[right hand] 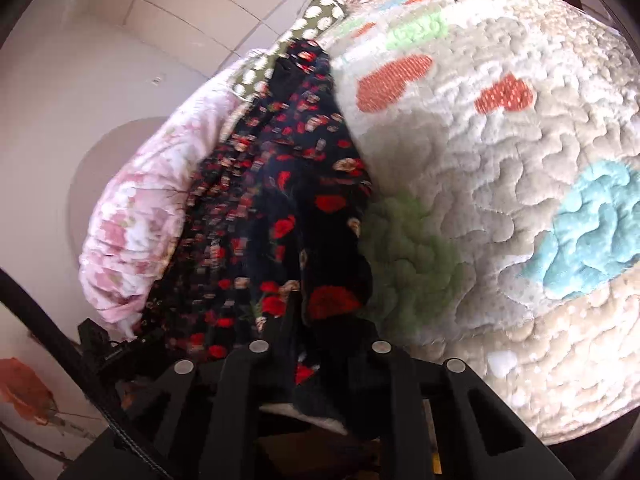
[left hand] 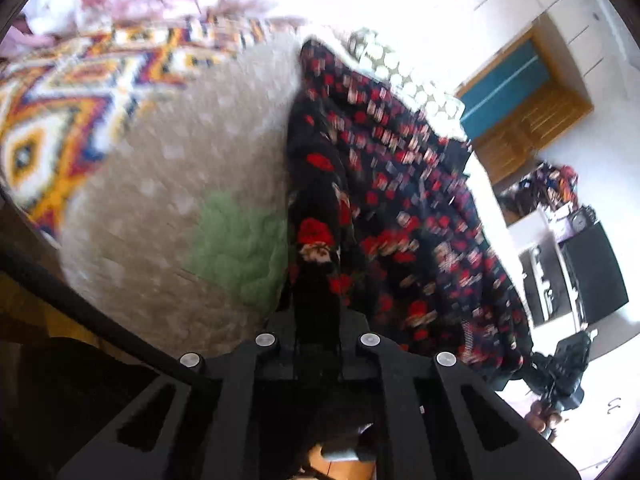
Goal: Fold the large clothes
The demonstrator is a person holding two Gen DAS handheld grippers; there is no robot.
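A large black garment with red and cream flowers [left hand: 400, 200] hangs stretched over the edge of a quilted beige bed cover [left hand: 168, 200]. My left gripper [left hand: 318, 312] is shut on a bunched edge of the garment. In the right wrist view the same floral garment [right hand: 280, 208] drapes down the side of the bed cover [right hand: 500, 168]. My right gripper [right hand: 320, 340] is shut on another bunched edge of it. The fingertips of both grippers are hidden in the cloth.
A bright patterned blanket [left hand: 60, 92] lies at the far side of the bed. A pink floral duvet [right hand: 136, 220] and a green dotted cloth [right hand: 316, 20] lie beside the garment. A wooden cabinet [left hand: 528, 104], a black appliance [left hand: 592, 268] and white tiled floor [right hand: 120, 40] surround the bed.
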